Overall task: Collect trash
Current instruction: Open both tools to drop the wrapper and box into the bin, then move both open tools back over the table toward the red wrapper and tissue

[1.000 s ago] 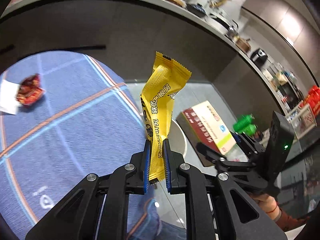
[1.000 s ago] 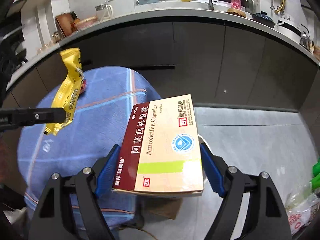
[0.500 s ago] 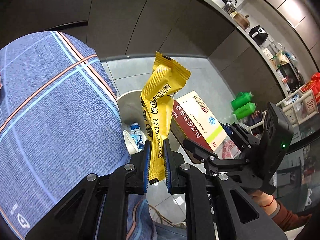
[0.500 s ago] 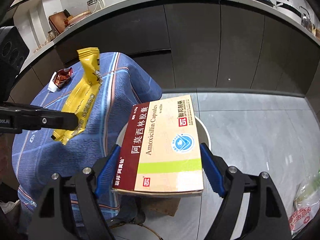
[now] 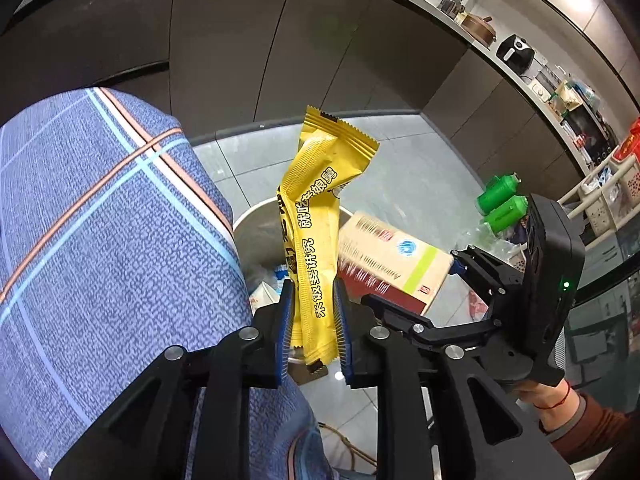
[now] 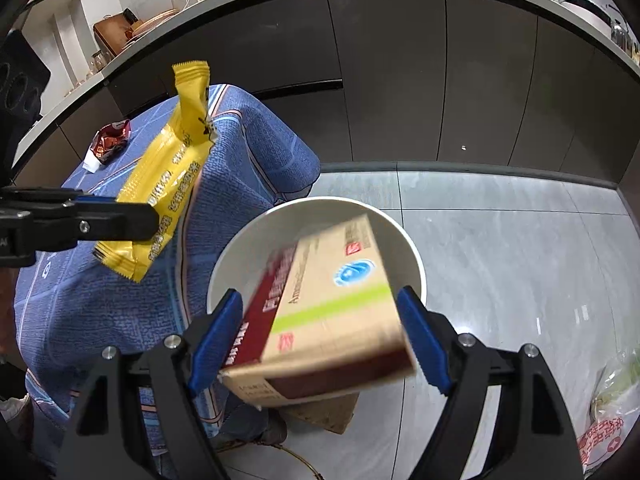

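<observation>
My left gripper (image 5: 313, 334) stands open around a yellow snack wrapper (image 5: 316, 240); there is a gap between the pads and the wrapper, which hangs above a white round bin (image 5: 256, 232). My right gripper (image 6: 320, 340) is open, and a blurred, tilted amoxicillin box (image 6: 328, 304) sits loose between its jaws over the white bin (image 6: 400, 232). The box also shows in the left wrist view (image 5: 392, 260). The wrapper shows in the right wrist view (image 6: 168, 172), beside the left gripper's fingers (image 6: 112, 220).
A table with a blue plaid cloth (image 5: 100, 220) stands left of the bin. A red wrapper on white paper (image 6: 110, 144) lies on the cloth. Dark cabinets (image 6: 400, 80) run behind. Green bottles (image 5: 500, 200) and bags (image 6: 608, 420) sit on the floor at right.
Both grippers moved over the white bin. Both sets of jaws have widened. The box has tilted and blurred between the right jaws; the wrapper sits lower in the left jaws.
</observation>
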`<action>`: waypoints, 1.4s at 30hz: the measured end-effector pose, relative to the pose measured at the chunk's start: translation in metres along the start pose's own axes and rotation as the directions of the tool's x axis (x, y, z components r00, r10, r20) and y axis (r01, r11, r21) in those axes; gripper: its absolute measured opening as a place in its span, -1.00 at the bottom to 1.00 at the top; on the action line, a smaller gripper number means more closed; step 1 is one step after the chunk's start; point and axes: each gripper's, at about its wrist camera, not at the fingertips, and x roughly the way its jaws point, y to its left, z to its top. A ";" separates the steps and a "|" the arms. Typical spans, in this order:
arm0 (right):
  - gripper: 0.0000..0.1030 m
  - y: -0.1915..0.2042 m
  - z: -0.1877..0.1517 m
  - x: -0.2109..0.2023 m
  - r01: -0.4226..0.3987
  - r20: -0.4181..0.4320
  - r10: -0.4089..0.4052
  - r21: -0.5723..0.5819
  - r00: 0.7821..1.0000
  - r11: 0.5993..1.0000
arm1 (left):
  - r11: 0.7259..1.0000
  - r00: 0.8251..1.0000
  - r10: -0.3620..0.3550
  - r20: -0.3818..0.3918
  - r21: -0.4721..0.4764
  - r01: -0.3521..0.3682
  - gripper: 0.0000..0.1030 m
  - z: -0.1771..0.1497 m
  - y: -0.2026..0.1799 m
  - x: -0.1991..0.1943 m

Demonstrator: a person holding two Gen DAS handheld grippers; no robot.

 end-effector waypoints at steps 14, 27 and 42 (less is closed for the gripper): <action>0.93 0.004 0.000 0.002 0.026 0.011 -0.025 -0.043 1.000 0.999 | 0.996 0.987 0.091 0.130 -0.036 -0.087 0.71 0.005 0.007 -0.022; 0.93 0.012 0.006 -0.017 0.014 0.039 -0.012 -0.043 0.999 0.999 | 0.989 0.974 0.141 0.177 -0.074 -0.130 0.83 -0.002 0.014 -0.052; 0.93 0.048 0.019 -0.046 0.000 0.082 0.009 -0.114 0.997 0.994 | 0.970 0.950 0.210 0.233 -0.169 -0.173 0.83 -0.027 0.036 -0.107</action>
